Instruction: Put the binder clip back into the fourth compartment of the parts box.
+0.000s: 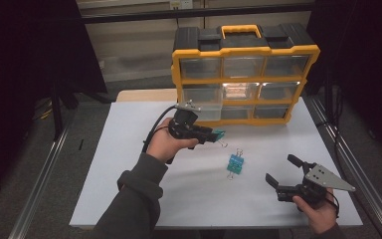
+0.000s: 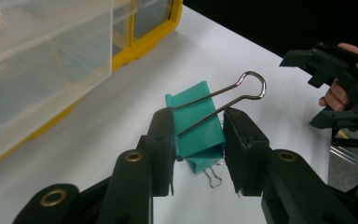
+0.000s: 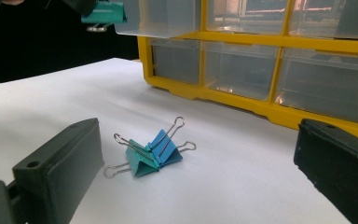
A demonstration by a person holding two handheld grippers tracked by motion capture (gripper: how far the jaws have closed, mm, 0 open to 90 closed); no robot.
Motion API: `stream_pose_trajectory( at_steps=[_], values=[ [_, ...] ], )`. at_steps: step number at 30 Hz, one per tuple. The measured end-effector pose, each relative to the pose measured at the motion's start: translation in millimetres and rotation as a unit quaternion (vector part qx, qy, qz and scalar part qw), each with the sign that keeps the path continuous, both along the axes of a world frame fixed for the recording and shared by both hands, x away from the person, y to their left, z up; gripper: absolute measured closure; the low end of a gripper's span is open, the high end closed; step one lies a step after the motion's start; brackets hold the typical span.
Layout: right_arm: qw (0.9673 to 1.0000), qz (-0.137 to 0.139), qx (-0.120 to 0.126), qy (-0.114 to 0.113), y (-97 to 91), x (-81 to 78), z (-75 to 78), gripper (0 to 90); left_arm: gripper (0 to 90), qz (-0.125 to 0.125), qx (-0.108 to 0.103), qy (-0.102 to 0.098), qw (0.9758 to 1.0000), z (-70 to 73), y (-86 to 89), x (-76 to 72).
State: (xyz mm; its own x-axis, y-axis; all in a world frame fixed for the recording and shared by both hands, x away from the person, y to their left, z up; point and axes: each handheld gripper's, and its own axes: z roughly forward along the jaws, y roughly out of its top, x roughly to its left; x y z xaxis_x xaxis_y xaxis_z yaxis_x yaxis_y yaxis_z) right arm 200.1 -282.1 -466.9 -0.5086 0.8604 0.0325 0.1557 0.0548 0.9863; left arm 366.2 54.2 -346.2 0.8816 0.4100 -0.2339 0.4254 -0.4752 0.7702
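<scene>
My left gripper [image 1: 214, 135] is shut on a teal binder clip [image 2: 196, 123], held above the white table [image 1: 129, 164] just in front of the yellow drawer organizer [image 1: 243, 69]; its wire handle sticks up past the jaws. That held clip [image 3: 103, 13] also appears at the top left of the right gripper view. A teal clip [image 3: 140, 161] and a blue clip [image 3: 166, 147] lie touching on the table centre [image 1: 235, 164]. My right gripper [image 1: 278, 172] stands open near the front right, its jaws wide apart and facing the pair.
The organizer [image 3: 261, 56] has clear plastic drawers; one lower-left drawer [image 2: 37, 60] is pulled out close beside my left gripper. Dark curtains and metal rails flank the table. The other hand's gripper [image 2: 340, 88] shows at the right of the left gripper view.
</scene>
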Motion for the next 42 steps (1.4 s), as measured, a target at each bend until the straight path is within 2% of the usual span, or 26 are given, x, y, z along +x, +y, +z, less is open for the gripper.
stream_pose_trajectory(
  at_steps=[7, 17, 20, 28, 29, 32, 42],
  values=[
    [1.0000, 0.000, 0.002, 0.001, -0.2, -0.1, 0.1, 0.5, 65.0, -0.003, 0.002, -0.010, 0.9999, 13.4, -0.7, 3.9],
    [1.0000, 0.000, 0.003, 0.001, -0.2, -0.5, 0.4, 0.5, 65.0, -0.002, 0.002, -0.006, 1.0000, 32.8, 0.3, 11.9],
    [1.0000, 0.001, 0.003, 0.001, -0.1, -0.4, 0.3, 0.5, 65.0, -0.001, 0.004, -0.013, 0.9999, 39.2, 1.2, 15.0],
    [1.0000, 0.001, 0.002, 0.000, -0.6, -0.3, 0.4, 0.5, 65.0, 0.012, 0.001, -0.019, 0.9998, 59.0, 1.0, 25.1],
    [1.0000, 0.000, 0.003, 0.000, -0.6, -0.3, 0.4, 0.5, 65.0, 0.013, -0.004, -0.018, 0.9997, 60.7, 0.7, 26.3],
    [1.0000, 0.001, 0.003, 0.001, -0.7, -0.4, 0.4, 0.5, 65.0, 0.018, 0.001, -0.024, 0.9995, 66.1, 1.1, 29.9],
    [1.0000, 0.000, 0.004, -0.001, -0.4, -0.4, 0.5, 0.6, 65.0, 0.040, 0.004, -0.032, 0.9987, 76.6, 3.5, 41.3]
  ],
)
